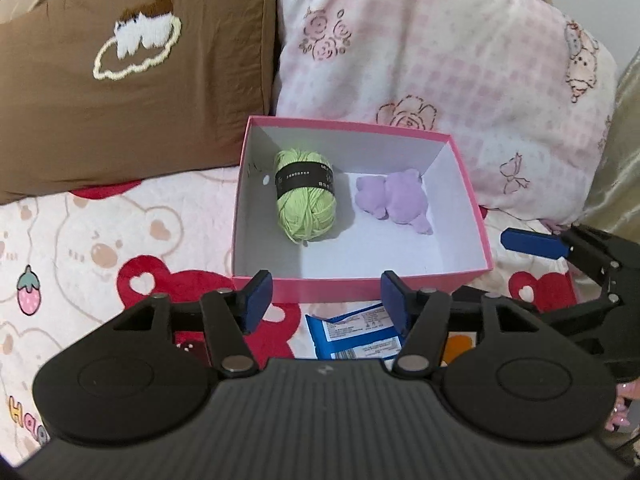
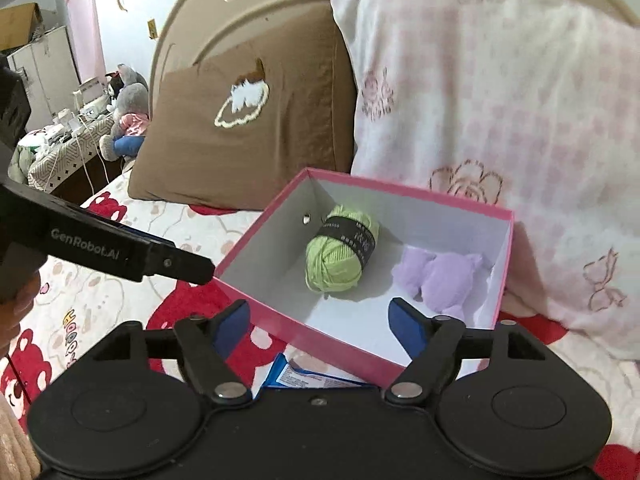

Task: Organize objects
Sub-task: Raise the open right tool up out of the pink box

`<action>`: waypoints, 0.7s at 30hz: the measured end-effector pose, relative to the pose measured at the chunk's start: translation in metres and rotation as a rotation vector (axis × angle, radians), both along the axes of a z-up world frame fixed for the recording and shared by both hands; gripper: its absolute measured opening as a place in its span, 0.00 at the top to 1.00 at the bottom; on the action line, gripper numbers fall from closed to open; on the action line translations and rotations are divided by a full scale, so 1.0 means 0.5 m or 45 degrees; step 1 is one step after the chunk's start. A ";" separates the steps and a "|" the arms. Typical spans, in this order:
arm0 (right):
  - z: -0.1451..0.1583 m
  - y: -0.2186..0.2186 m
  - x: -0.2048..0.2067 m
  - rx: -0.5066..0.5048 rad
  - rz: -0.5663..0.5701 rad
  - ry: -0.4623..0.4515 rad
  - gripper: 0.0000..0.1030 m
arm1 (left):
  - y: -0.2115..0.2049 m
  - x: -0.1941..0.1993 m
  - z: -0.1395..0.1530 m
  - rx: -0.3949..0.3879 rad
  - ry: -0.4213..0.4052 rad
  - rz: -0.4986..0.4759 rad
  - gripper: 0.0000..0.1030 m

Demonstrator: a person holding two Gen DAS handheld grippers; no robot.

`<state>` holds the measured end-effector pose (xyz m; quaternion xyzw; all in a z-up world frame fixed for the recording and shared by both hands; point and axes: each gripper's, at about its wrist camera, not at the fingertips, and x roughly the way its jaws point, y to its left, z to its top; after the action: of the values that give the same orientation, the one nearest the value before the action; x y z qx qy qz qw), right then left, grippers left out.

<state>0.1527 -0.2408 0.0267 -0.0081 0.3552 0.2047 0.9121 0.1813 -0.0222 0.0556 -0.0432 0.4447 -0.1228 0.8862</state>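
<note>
The yarn ball (image 1: 306,196) and a purple toy (image 1: 396,200), perhaps a bear, are lying apart in the pink box (image 1: 360,282), while the left gripper (image 1: 326,302) and the right gripper (image 2: 320,326) are standing spread and empty.

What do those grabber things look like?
Both are black plastic tongs. Each has two hinged arms with silver round pivots, two big round discs at the base and a ribbed body. The fingertips carry dark blue pads. In the right wrist view, the left tongs show white "GenRobot.AI" lettering on the side.
</note>
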 end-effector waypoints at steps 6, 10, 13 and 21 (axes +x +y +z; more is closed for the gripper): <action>0.026 -0.006 -0.040 -0.008 -0.011 -0.121 0.07 | 0.003 -0.039 0.030 -0.059 -0.013 -0.056 0.26; 0.027 -0.009 -0.049 -0.028 -0.048 -0.161 0.05 | -0.007 -0.061 0.036 -0.042 -0.014 -0.090 0.20; 0.034 -0.014 -0.059 -0.007 -0.022 -0.136 0.05 | -0.011 -0.080 0.039 -0.017 -0.033 -0.105 0.15; 0.039 -0.033 -0.120 0.140 0.065 0.046 0.05 | -0.010 -0.117 0.019 0.010 -0.039 -0.129 0.08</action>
<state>0.0928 -0.2575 0.0464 0.0366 0.3597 0.2472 0.8990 0.1228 -0.0272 0.0653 -0.0154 0.4332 -0.1665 0.8857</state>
